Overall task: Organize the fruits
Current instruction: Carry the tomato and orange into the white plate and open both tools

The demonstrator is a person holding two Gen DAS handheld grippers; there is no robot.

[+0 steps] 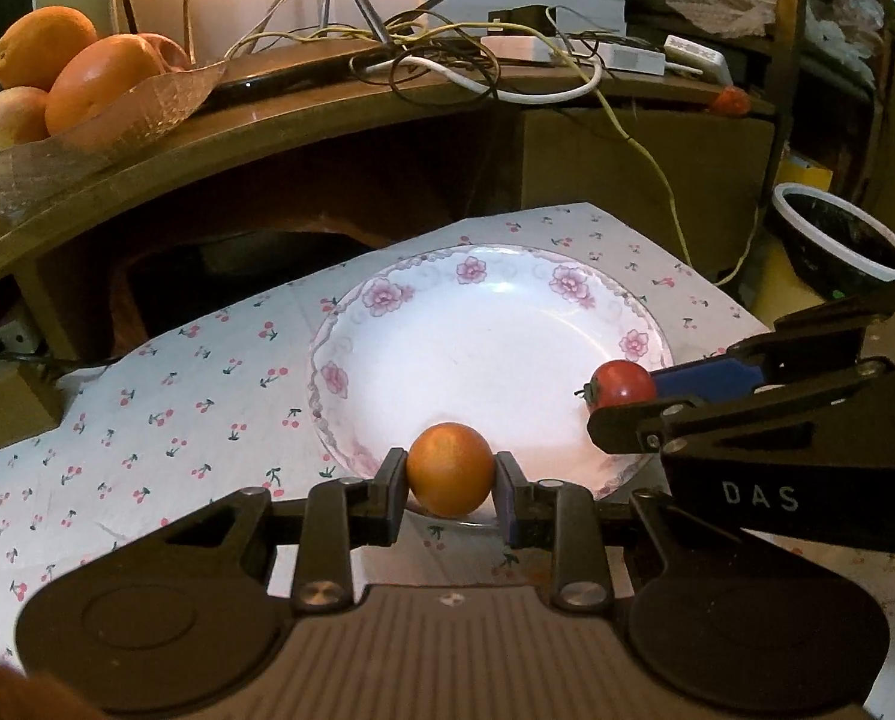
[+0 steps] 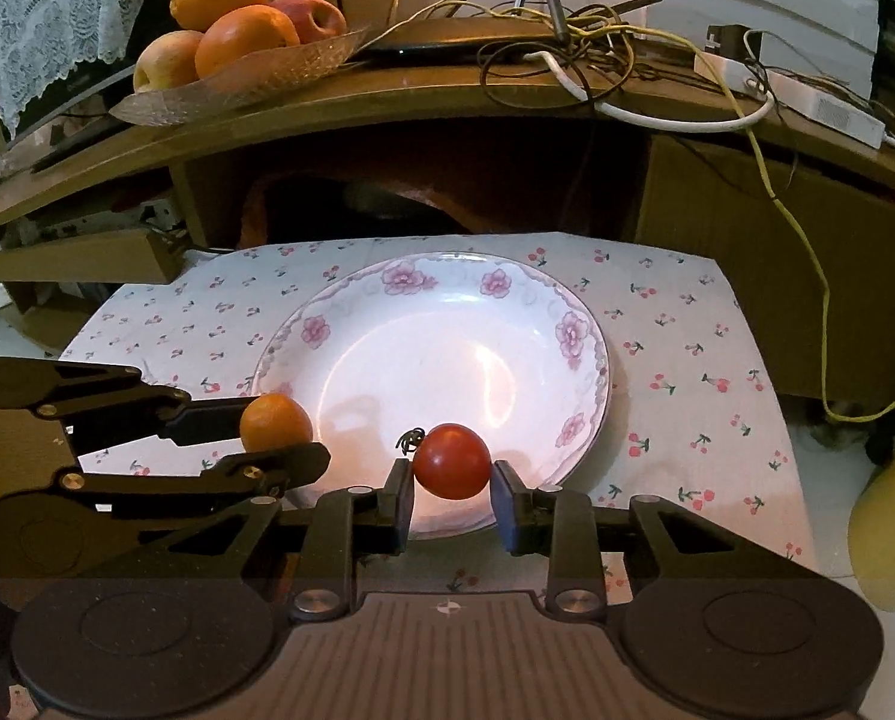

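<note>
A small orange sits between the fingers of my left gripper, which is shut on it above the near rim of a white flowered plate. My right gripper is shut on a red tomato with a green stem, also over the plate's near edge. In the left wrist view the right gripper comes in from the right with the tomato. In the right wrist view the left gripper comes in from the left with the orange. The plate holds nothing.
The plate lies on a cherry-print cloth. Behind it a wooden shelf carries a glass dish of oranges and apples, tangled cables and another small tomato. A black bowl with a white rim stands at the right.
</note>
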